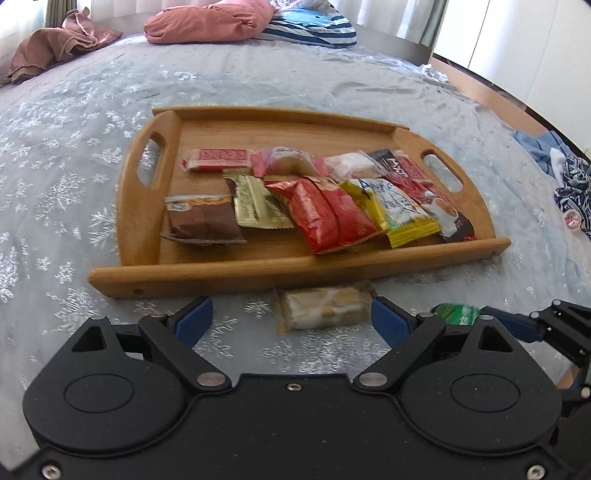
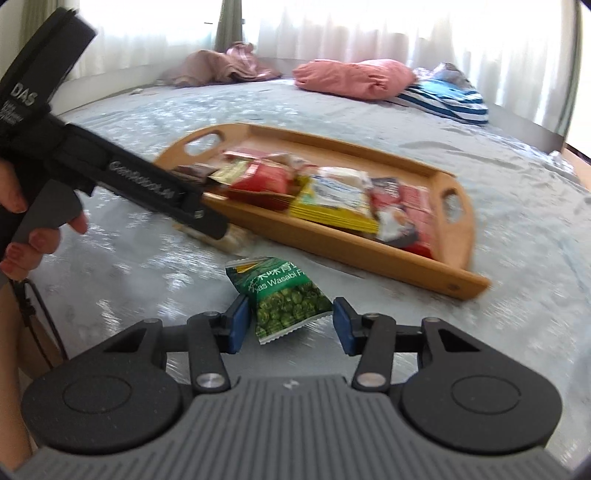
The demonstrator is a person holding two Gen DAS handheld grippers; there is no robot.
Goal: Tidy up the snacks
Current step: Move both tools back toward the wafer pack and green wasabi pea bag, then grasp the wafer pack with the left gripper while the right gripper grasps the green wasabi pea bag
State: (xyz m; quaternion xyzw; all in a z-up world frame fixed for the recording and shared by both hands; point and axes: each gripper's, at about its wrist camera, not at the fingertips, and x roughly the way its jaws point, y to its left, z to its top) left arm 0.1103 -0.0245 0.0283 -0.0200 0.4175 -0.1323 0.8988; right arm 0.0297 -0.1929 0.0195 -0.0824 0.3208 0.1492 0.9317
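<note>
A wooden tray on the bed holds several wrapped snacks, among them a brown packet, red packets and a yellow one. In front of the tray lies a pale nut bar in clear wrap. It sits between the wide-open fingers of my left gripper, close to the right pad. A green wasabi peas packet lies flat on the bedcover. My right gripper has its blue pads against both sides of it. The same packet peeks out at the right in the left wrist view.
The grey snowflake bedcover spreads all around the tray. Pink and striped pillows lie at the far end, and clothes lie at the right edge. A person's hand holds the left gripper's handle close to my right one.
</note>
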